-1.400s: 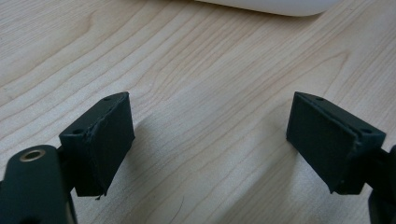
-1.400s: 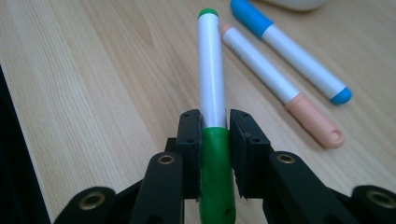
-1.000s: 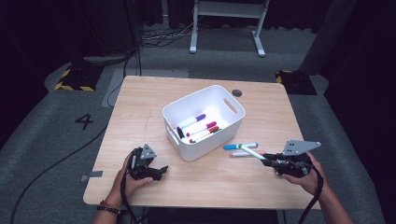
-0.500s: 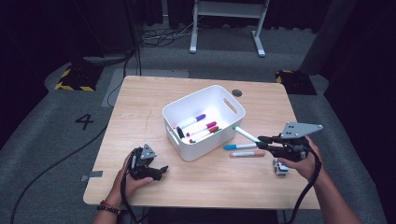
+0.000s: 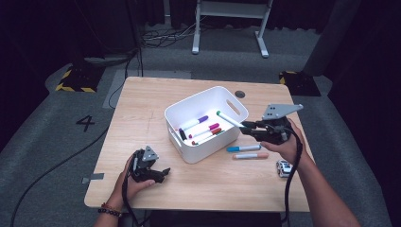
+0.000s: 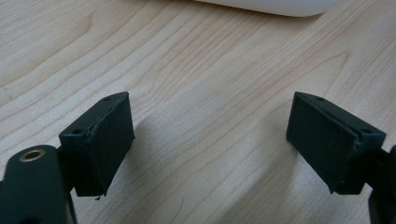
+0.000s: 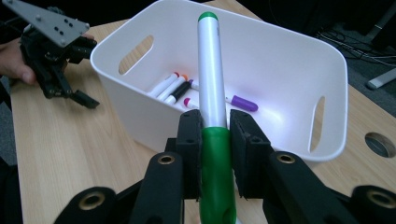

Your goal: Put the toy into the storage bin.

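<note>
High view, near edge first: two forearms come in from the bottom over a pale wood counter [image 5: 142, 123]. Left hand [image 5: 130, 182] rests low on the counter near its front-left corner, w/ the left tongs [image 5: 161, 174] lying on the wood, jaws pointing right. Left gripper view: both black jaws stand wide apart w/ bare wood grain between them, nothing held; the white bin's rounded base edge [image 6: 266, 5] shows at the top.

Front right, a small white toy-like item [image 5: 283, 168] sits on the counter just beside the right forearm; too small to tell what it is. Slightly farther in, two markers lie side by side, nearly parallel: an orange-capped one [image 5: 249, 155] nearer, a blue-capped one [image 5: 243, 148] just behind it, both between the bin and the right hand.

Right hand [image 5: 283, 144] is raised above the counter, grey plate on top. Right tongs [image 5: 246, 126] are clamped on a green-and-white marker [image 5: 230, 119], which is off the counter and angled up-left, its tip over the bin's right rim. Right gripper view: jaws press on both sides of the marker [image 7: 212, 116] where the green cap meets the white barrel; green tip points toward the bin interior.

Mid-counter: white rectangular bin [image 5: 189, 106] w/ handle slots, set at an angle. Inside lie several markers [image 5: 203, 130], incl. purple, pink/red and black caps.

Farther back: a round hole [image 5: 240, 94] in the counter behind the bin. Beyond the counter: grey floor marked "4" [image 5: 87, 123] at left, cables, yellow-black hazard tape, and the white legs of a stand.
</note>
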